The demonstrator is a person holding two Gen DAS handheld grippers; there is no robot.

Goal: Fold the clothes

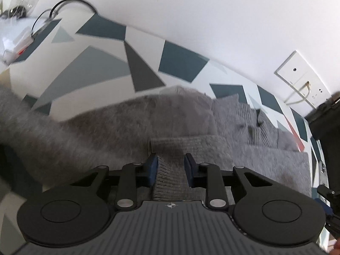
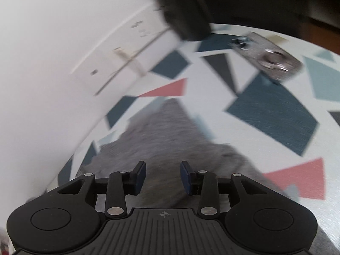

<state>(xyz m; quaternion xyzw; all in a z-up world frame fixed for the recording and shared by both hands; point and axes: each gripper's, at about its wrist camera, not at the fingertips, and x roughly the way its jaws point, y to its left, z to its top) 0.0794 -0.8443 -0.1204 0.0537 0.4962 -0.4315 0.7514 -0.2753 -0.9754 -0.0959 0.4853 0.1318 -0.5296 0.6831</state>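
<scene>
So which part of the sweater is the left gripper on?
On the patterned tablecloth lies a grey sweater. The left gripper straddles its ribbed band, at the near edge. Its ridged knit sets it apart from the fuzzy cloth beside it.

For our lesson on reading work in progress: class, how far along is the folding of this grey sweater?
Done: in the left view, the grey sweater already lies in stacked layers on the patterned tablecloth.
In hand: the left gripper has a ribbed edge between its open fingers; the right gripper is open over the knit, gripping nothing.
Left: a fuzzy part at left lies spread out, unfolded.
</scene>
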